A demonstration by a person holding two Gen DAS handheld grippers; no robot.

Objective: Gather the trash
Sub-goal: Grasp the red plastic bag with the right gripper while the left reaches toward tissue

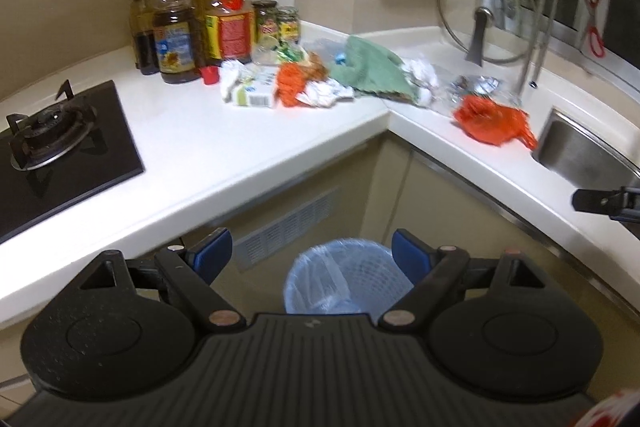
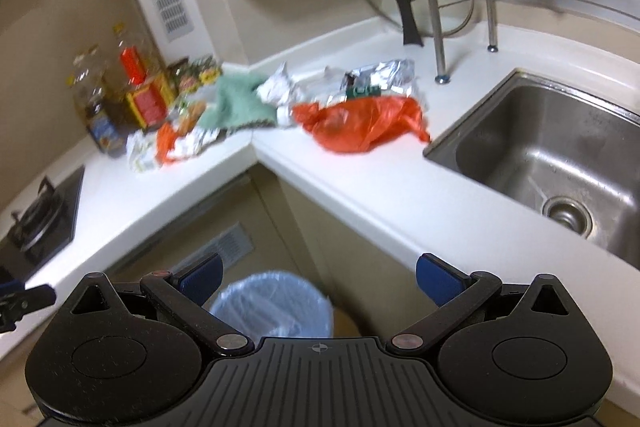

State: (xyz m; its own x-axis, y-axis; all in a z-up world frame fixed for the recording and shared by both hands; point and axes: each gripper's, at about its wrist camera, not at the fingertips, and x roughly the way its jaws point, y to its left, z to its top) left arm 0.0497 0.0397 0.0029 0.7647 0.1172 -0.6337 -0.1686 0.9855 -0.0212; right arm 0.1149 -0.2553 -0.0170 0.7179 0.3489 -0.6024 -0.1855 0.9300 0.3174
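Trash lies across the corner of the white counter: an orange plastic bag by the sink, crumpled foil, crumpled white paper, a green cloth, an orange-white wrapper and a small carton. A blue bin with a clear liner stands on the floor below the corner. My left gripper is open and empty above the bin. My right gripper is open and empty, also above the bin.
Oil bottles and jars stand at the back left. A gas hob is at the left. A steel sink, a glass lid and a rack leg are at the right.
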